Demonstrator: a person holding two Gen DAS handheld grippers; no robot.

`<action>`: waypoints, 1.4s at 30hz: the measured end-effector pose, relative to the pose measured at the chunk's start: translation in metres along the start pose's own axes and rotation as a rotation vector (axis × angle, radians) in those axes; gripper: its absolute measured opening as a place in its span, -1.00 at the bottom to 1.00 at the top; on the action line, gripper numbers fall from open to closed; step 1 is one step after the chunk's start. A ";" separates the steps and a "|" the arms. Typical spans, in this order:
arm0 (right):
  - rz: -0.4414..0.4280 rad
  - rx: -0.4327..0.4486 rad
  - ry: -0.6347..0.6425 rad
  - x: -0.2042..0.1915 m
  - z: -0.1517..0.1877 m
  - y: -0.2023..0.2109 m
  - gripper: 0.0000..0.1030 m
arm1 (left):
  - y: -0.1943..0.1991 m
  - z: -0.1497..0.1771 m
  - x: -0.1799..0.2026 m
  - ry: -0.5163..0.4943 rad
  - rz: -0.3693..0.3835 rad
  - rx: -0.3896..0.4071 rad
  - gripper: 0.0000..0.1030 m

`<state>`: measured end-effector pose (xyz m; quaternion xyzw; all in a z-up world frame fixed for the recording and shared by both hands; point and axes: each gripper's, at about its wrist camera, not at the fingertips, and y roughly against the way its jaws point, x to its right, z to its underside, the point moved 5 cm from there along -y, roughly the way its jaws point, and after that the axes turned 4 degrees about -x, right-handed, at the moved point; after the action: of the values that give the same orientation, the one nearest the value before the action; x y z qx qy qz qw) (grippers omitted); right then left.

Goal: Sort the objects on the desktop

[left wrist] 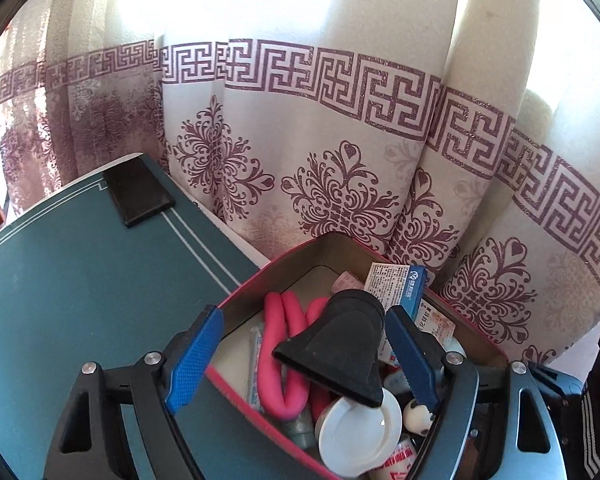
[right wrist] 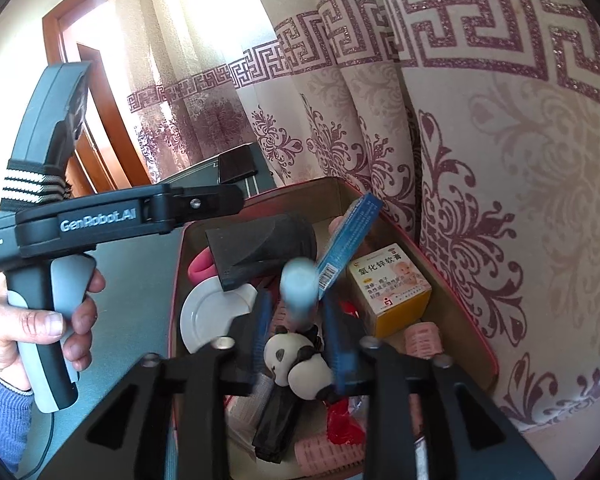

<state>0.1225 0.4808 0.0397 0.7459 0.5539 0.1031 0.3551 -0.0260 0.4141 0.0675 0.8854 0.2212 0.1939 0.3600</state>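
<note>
Both grippers hang over my red box (left wrist: 244, 288) at lower centre, left gripper (left wrist: 308, 356) wide around the black nozzle (left wrist: 340, 344), right gripper (right wrist: 296, 348) part-open, a pale tube (right wrist: 298, 284) blurred between; box well filled; black slab (left wrist: 138, 192) upper left remains on the desk (left wrist: 60, 280).

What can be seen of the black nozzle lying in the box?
The black nozzle is matt plastic, round at one end and flaring to a flat, wide rectangular mouth. It lies tilted on top of the clutter in the box, over pink foam rods and a white lid, between the open left claw's fingers, untouched.
</note>
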 end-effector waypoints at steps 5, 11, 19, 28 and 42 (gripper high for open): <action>-0.011 0.021 -0.014 0.000 -0.001 0.014 0.59 | 0.022 0.011 0.000 -0.002 -0.028 0.019 0.87; -0.009 -0.031 0.026 -0.001 0.015 0.032 0.99 | 0.057 0.027 -0.001 0.002 -0.135 0.077 0.99; 0.041 -0.071 0.097 -0.003 0.046 0.076 0.99 | 0.091 0.061 -0.007 0.132 -0.279 0.140 0.99; 0.078 -0.114 0.177 -0.019 0.076 0.096 0.99 | 0.119 0.080 0.027 0.147 -0.375 0.186 0.99; 0.043 -0.104 0.108 -0.011 0.081 0.098 0.99 | 0.113 0.084 0.061 0.127 -0.315 0.148 0.99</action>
<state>0.2372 0.4240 0.0466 0.7317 0.5498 0.1796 0.3607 0.0953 0.3273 0.1046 0.8499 0.3932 0.1735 0.3049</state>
